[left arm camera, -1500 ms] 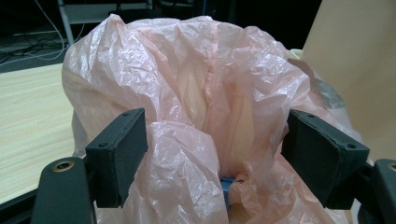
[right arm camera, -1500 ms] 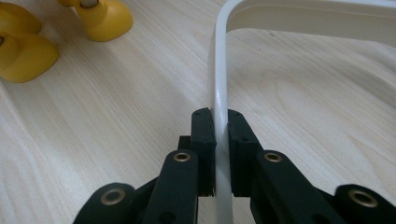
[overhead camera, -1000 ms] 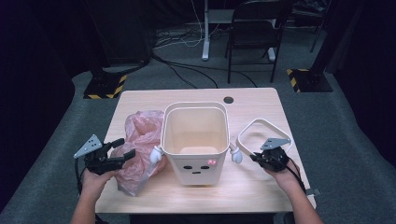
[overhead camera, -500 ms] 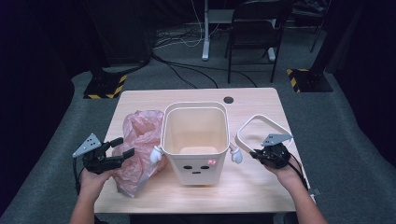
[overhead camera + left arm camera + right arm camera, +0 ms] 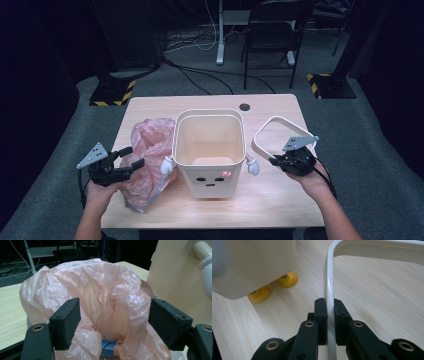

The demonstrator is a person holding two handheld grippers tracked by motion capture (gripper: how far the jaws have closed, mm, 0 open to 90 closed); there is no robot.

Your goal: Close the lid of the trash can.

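The desk [image 5: 150, 107] carries a cream bin [image 5: 210, 145] with a face and small arms, between the two hand-held grippers; a crumpled pink bag [image 5: 100, 297] bulges just ahead of the left hand-held gripper [image 5: 127, 160], whose jaws stand apart around it, unpressed; the right hand-held gripper [image 5: 330, 322] is clamped on the thin white frame [image 5: 328, 285], held off the desk beside the bin. Probably the frame should stay level and clear of the bin's arm; the bag's mouth is hidden in folds.

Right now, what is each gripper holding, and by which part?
The right gripper is shut on the white ring, clamping its thin rim. The left gripper is open around the pink bag, holding nothing.
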